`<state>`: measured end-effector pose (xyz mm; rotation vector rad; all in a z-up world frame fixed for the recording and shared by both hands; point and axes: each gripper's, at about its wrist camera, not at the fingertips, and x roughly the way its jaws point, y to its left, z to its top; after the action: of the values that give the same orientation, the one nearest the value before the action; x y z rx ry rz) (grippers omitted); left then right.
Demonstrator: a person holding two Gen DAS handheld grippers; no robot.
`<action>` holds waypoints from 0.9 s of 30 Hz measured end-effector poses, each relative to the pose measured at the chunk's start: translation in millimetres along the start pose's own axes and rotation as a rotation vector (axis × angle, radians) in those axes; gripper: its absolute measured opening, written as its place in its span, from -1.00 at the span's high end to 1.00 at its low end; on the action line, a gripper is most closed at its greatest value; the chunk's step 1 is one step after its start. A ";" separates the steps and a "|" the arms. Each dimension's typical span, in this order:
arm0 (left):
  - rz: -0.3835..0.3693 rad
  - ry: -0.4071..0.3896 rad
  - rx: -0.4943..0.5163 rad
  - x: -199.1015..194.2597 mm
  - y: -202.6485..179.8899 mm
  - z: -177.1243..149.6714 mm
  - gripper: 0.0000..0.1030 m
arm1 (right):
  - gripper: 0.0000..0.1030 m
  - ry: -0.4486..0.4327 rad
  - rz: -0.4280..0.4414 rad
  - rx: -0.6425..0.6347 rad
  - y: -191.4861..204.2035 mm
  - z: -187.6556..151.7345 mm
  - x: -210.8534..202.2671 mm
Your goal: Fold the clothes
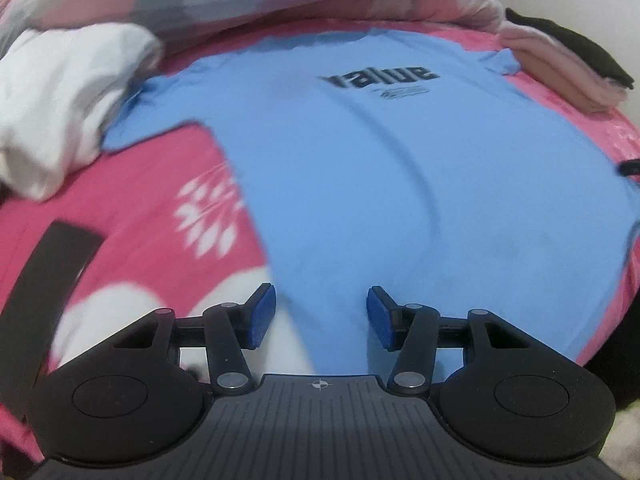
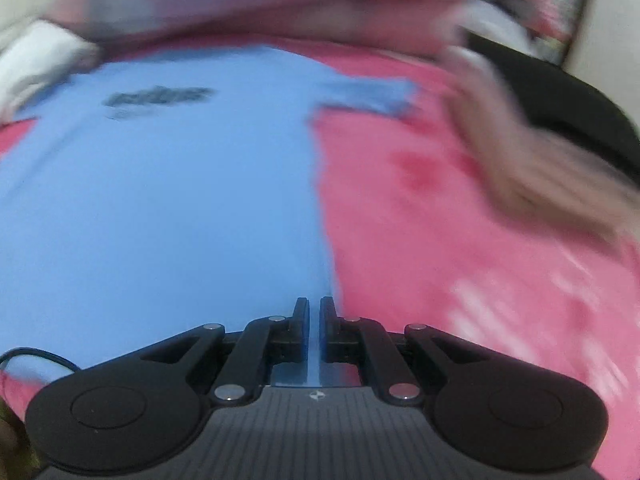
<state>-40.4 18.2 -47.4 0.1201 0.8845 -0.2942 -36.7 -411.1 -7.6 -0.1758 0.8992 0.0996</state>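
Blue T-shirt (image 1: 360, 168) spread flat on pink bedsheet (image 1: 160, 216), print facing up. Left gripper (image 1: 321, 318) held above hem, fingers apart. Right gripper (image 2: 314, 320) fingers clamped on T-shirt side edge.

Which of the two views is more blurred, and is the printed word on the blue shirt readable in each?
Left wrist view: mildly blurred, the blue shirt reads "value". Right wrist view: heavy motion smear, print unreadable; only the right tongs look sharp.
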 end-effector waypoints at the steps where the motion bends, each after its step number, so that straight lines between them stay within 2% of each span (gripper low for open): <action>1: 0.007 0.003 -0.009 -3.2 2.8 -2.2 0.01 | 0.91 -0.003 -0.045 -0.013 1.4 0.2 -8.8; 2: 0.014 0.007 -0.017 -6.4 5.7 -4.5 0.01 | 0.91 -0.007 -0.091 -0.028 3.2 0.8 -17.5; 3: 0.020 0.008 -0.025 -9.2 7.7 -6.3 0.01 | 0.91 -0.044 -0.099 -0.063 12.4 6.1 -25.6; 5: 0.032 0.003 -0.036 -11.5 6.8 -7.5 0.01 | 0.91 -0.139 0.005 -0.115 42.7 30.7 -37.6; 9: 0.054 -0.023 -0.064 -20.4 6.5 -10.7 0.01 | 0.88 -0.210 0.254 -0.279 125.7 86.3 -11.0; 12: 0.056 -0.054 -0.085 -27.8 8.3 -10.5 0.01 | 0.88 -0.150 0.412 -0.318 181.5 115.2 39.1; 16: 0.053 -0.078 -0.094 -31.6 10.6 -8.3 0.01 | 0.88 -0.139 0.516 -0.264 207.7 125.3 82.4; 19: 0.042 -0.081 -0.095 -29.7 13.1 -7.3 0.01 | 0.88 -0.164 0.518 -0.247 193.0 104.4 80.7; 23: 0.003 -0.065 -0.110 -24.0 19.4 -8.0 0.01 | 0.88 -0.166 0.432 -0.244 133.3 59.7 47.2; 25: -0.015 -0.055 -0.110 -21.8 21.4 -8.2 0.01 | 0.83 -0.158 0.371 -0.218 87.9 24.7 21.1; 27: -0.030 -0.050 -0.100 -21.6 21.1 -7.7 0.01 | 0.80 -0.111 0.320 -0.112 41.3 -6.0 -1.0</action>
<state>-52.6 44.5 -35.9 0.0070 0.8503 -0.2794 -48.5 -371.7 -15.0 -0.1278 0.8058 0.4535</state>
